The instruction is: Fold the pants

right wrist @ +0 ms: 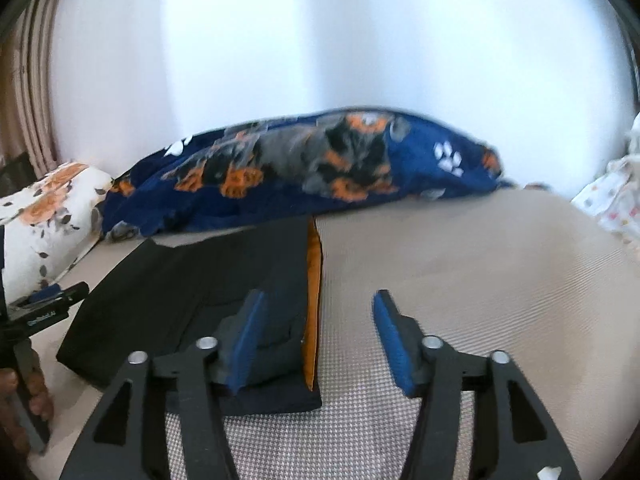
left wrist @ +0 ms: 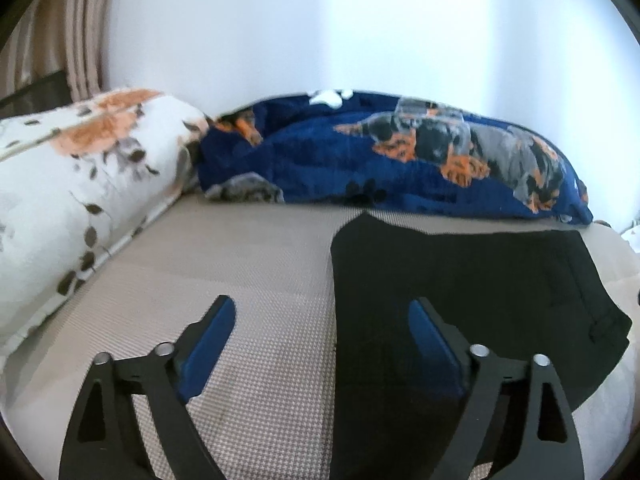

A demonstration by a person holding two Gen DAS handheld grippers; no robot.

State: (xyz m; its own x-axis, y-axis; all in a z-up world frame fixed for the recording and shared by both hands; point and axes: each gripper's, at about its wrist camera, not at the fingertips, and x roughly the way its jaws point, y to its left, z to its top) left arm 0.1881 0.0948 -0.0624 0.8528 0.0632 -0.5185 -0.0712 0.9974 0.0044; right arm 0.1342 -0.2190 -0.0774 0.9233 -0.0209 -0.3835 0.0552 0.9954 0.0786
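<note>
Black pants [left wrist: 472, 300] lying on the beige bed [left wrist: 248, 264] as a flat rectangle — apparently already folded. Left gripper [left wrist: 322, 338] and right gripper [right wrist: 318, 334] both spread wide, gripping nothing — perhaps only a last tidy left.

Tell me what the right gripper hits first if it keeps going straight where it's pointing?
Probably the bare beige bed cover, just right of the folded black pants; the right gripper stands open and empty. Depth is uncertain.

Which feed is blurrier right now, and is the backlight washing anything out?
Right wrist view: motion smear on the blue dog-print blanket and the right gripper. Left wrist view: sharper; black pants crisp-edged but featureless. Both views: bright wall blown out, edges bowed by fisheye.
</note>
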